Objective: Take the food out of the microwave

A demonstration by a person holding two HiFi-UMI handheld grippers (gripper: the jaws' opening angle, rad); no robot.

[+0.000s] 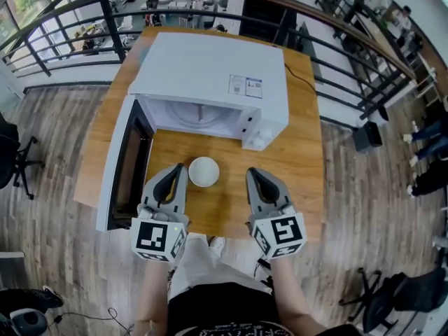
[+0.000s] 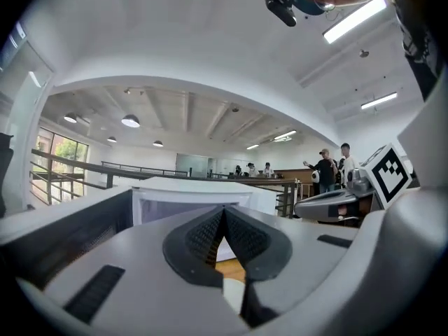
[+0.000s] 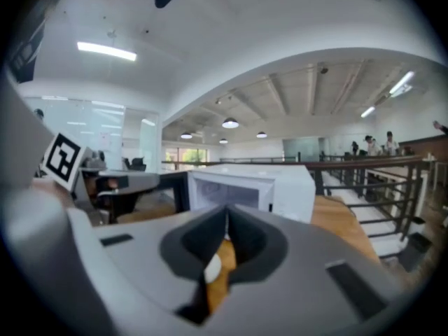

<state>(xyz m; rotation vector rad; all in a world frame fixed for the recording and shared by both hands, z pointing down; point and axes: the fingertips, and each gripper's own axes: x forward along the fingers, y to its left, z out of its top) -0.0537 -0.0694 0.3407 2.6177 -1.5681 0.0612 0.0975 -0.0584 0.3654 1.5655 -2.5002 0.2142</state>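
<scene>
The white bowl (image 1: 204,171) of food is sitting on the wooden tabletop (image 1: 302,152), toward its near edge and just in front of the microwave (image 1: 210,82), so by the look of it the task's main step is done. The microwave is taking up the far half of the tabletop, with its door (image 1: 124,168) hanging wide open along the left edge and its cavity showing no dish inside. The left gripper (image 1: 180,168) and the right gripper (image 1: 252,173) are hovering on either side of the bowl, near it but not touching it. Each gripper view is showing jaws pressed together with nothing between them. Flanking the bowl this way probably reflects a two-sided carry, and closing the door is likely what remains.
</scene>
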